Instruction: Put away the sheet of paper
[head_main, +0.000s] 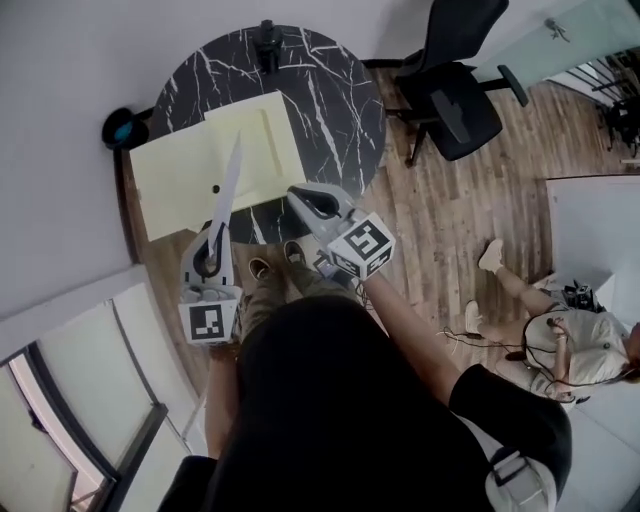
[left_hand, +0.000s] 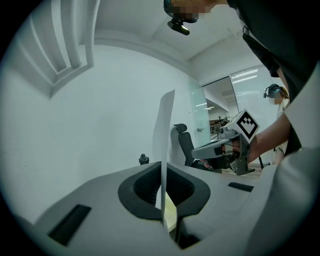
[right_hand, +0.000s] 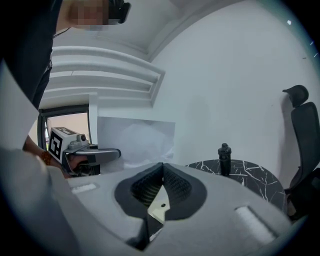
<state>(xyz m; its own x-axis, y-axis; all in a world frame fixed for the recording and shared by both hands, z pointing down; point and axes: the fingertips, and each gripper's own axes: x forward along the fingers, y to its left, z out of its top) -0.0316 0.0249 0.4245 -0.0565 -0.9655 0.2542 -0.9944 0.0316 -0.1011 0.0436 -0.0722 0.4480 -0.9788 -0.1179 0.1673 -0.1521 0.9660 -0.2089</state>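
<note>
1. Room: white walls, wood floor (head_main: 440, 215). A round black table (head_main: 330, 110) w/ white lines stands by the wall. A black chair (head_main: 455, 95) is to the right of it. A 2nd person (head_main: 560, 340) sits on the floor, far off to the right.
2. On the table lies a pale yellow folder (head_main: 175, 180). It sticks out over the table's left & near edge. A small black thing (head_main: 267, 45) stands at the far side of the table; can't tell what it is.
3. L gripper (head_main: 218, 232): clenched on the sheet of paper (head_main: 229, 185). It pinches the near edge. The sheet stands up on its side, thin like a blade from above, & hangs over the middle of the folder. It isn't lying in the folder yet.
4. R gripper (head_main: 297, 195): jaws pressed together at the folder's near right corner. In the right gripper view a bit of pale yellow w/ a small hole sits between the pads, so it looks like it grasps the folder there.
5. How far: I'd say about half. The sheet is picked up & brought over the folder. That part looks done.
6. Left to do, I think: lay the sheet flat inside the folder, let go, then close the folder over it.
</note>
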